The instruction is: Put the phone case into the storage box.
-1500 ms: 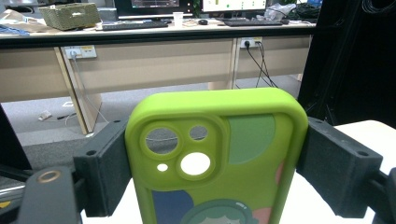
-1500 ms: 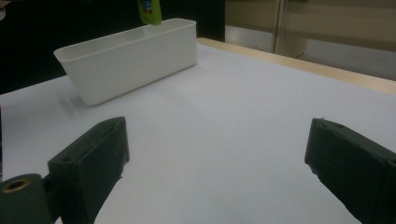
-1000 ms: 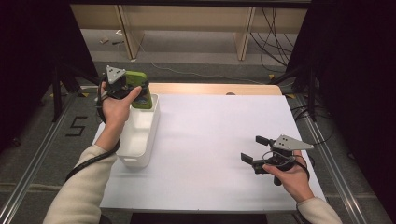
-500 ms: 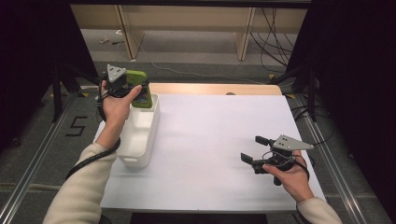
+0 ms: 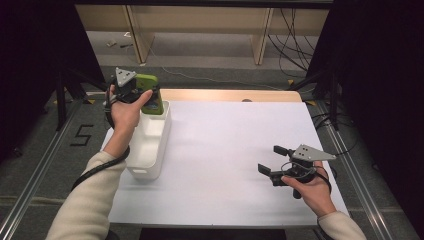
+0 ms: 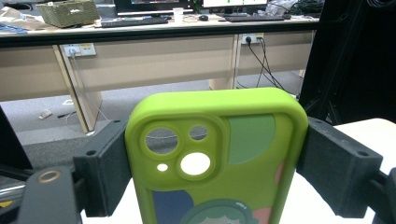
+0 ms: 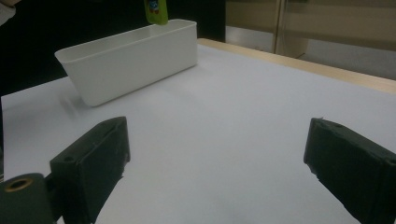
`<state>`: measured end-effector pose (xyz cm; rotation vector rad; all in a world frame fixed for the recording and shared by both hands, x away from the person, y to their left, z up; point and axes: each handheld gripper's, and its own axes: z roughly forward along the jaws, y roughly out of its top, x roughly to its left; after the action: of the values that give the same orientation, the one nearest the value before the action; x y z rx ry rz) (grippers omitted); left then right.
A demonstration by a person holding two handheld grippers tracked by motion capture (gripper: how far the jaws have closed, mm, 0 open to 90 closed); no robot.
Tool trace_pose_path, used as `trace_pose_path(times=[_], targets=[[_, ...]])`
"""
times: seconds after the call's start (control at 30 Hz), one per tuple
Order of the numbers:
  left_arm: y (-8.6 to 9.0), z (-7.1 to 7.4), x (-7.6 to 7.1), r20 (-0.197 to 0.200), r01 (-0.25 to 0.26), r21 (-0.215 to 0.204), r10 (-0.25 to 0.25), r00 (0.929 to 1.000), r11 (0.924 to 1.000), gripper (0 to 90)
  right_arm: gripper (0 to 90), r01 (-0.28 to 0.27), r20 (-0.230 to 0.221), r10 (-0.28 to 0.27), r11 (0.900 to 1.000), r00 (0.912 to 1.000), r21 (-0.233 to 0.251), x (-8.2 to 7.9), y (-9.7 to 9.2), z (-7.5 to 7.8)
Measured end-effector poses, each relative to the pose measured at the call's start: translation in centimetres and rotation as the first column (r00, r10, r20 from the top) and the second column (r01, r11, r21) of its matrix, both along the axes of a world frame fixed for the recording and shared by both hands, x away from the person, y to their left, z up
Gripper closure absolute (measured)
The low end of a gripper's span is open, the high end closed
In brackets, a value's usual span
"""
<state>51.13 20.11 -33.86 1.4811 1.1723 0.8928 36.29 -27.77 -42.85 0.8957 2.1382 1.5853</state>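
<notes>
A lime-green phone case [image 6: 219, 154] with camera cut-outs and a cartoon print stands upright between the black jaws of my left gripper [image 6: 215, 163], which press on its two long edges. From the high view that left gripper [image 5: 150, 97] holds the green case [image 5: 149, 94] over the far end of a white rectangular bin [image 5: 159, 142] at the table's left. My right gripper [image 5: 272, 161] rests low over the white table top [image 5: 225, 145] at the front right, jaws wide apart with nothing between them [image 7: 219, 158]. The right gripper view shows the bin [image 7: 130, 58] and the case [image 7: 155, 10] above its far end.
The bin stands lengthwise along the table's left edge. A wooden strip [image 5: 230, 95] runs along the far edge. Beyond it are desk legs and trailing cables [image 5: 295, 45] on the floor. Dark curtains flank both sides.
</notes>
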Motion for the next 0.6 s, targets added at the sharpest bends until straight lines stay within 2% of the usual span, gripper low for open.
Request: trace_pose_path(times=[0.6], targets=[[0.23,-0.2,0.64,-0.008,-0.008,0.005,0.008,0.9999,1.0,16.4,8.0,-0.001,-0.001,0.001,1.0,1.0,0.0,-0.01,0.0,0.0]])
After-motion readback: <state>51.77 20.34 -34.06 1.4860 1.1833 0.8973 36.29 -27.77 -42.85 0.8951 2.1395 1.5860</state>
